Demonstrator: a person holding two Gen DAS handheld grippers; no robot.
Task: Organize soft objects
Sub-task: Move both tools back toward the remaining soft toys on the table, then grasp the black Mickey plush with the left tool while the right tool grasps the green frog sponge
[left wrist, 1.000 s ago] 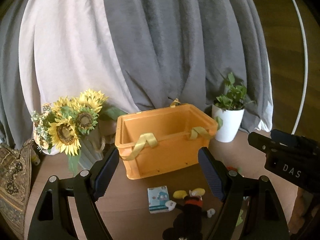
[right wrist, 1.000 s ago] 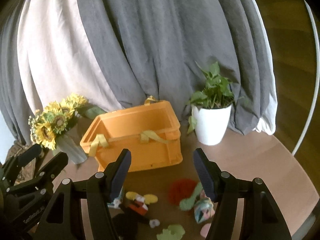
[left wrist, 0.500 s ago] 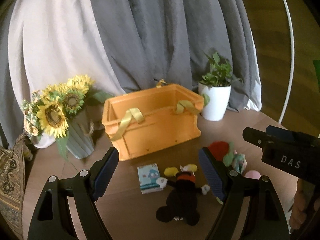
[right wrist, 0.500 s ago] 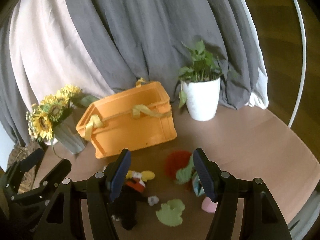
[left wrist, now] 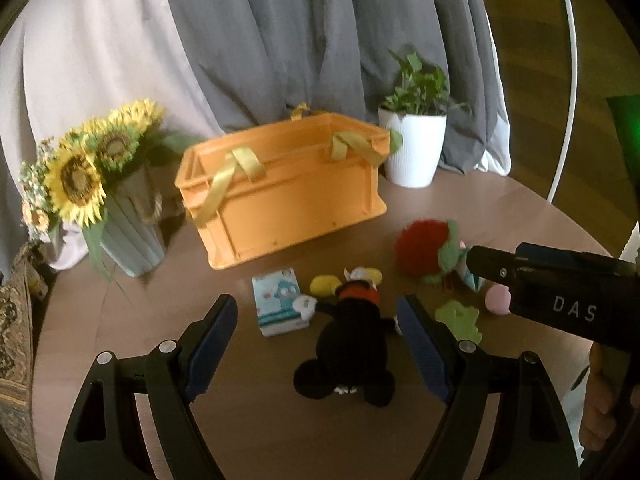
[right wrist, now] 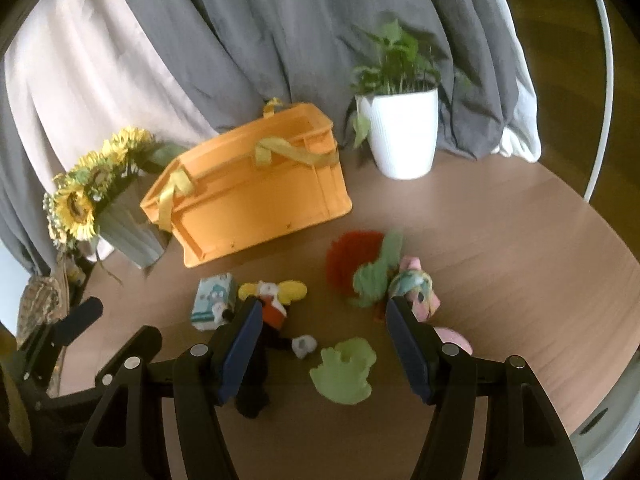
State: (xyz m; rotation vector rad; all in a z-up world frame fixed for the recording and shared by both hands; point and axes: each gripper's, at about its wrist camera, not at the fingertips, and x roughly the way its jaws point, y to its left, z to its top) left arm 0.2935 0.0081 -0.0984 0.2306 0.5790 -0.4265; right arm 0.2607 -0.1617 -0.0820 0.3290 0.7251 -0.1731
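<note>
An orange crate (left wrist: 280,196) with yellow straps stands at the back of the round brown table (left wrist: 260,432); it also shows in the right wrist view (right wrist: 256,196). In front of it lie a black mouse plush (left wrist: 350,344) (right wrist: 264,344), a small blue-white pack (left wrist: 278,306) (right wrist: 212,300), a red and green plush (left wrist: 428,248) (right wrist: 360,264), a flat green toy (left wrist: 460,318) (right wrist: 346,372), a pastel plush (right wrist: 414,288) and a pink piece (left wrist: 498,299) (right wrist: 454,338). My left gripper (left wrist: 316,344) is open above the mouse plush. My right gripper (right wrist: 324,348) is open above the green toy.
A vase of sunflowers (left wrist: 92,184) (right wrist: 92,196) stands left of the crate. A white potted plant (left wrist: 416,136) (right wrist: 400,120) stands to its right. Grey and white curtains hang behind. A white hoop (left wrist: 568,80) rises at the table's right edge.
Both grippers have pulled back and tilted down; the crate looks farther away and the toys on the table have come fully into view. Both grippers stay open.
</note>
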